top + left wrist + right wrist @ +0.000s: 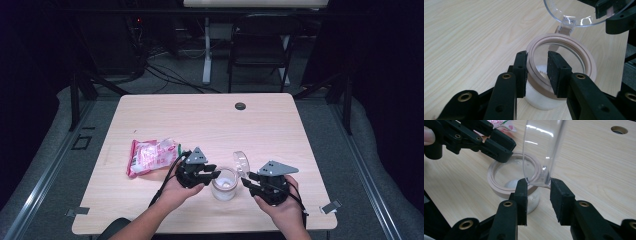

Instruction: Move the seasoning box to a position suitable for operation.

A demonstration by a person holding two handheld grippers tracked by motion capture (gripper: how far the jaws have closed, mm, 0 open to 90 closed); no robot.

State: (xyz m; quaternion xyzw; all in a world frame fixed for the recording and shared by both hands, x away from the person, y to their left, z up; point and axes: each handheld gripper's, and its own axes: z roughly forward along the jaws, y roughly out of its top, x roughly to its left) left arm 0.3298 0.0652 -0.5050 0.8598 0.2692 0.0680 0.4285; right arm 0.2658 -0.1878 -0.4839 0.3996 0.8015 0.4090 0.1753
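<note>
A small clear jar (224, 184) with a beige rim (564, 40) stands near the table's front edge, something white lying in its bottom. Its clear hinged lid (241, 161) is swung up and back, standing almost on edge. My left gripper (214, 175) comes in from the jar's left. In the left gripper view (537, 65) one pad sits outside the rim and the other inside, clamping the rim. My right gripper (246, 179) reaches from the jar's right; in the right gripper view (538, 186) its pads press both sides of the lid (539, 150) just above the rim (496, 187).
A pink and white snack packet (150, 156) lies on the wooden table (200, 120) to the left of my left hand. A round cable hole (240, 106) sits near the far edge. Beyond the table stand a black folding chair (260, 45) and cables on the floor.
</note>
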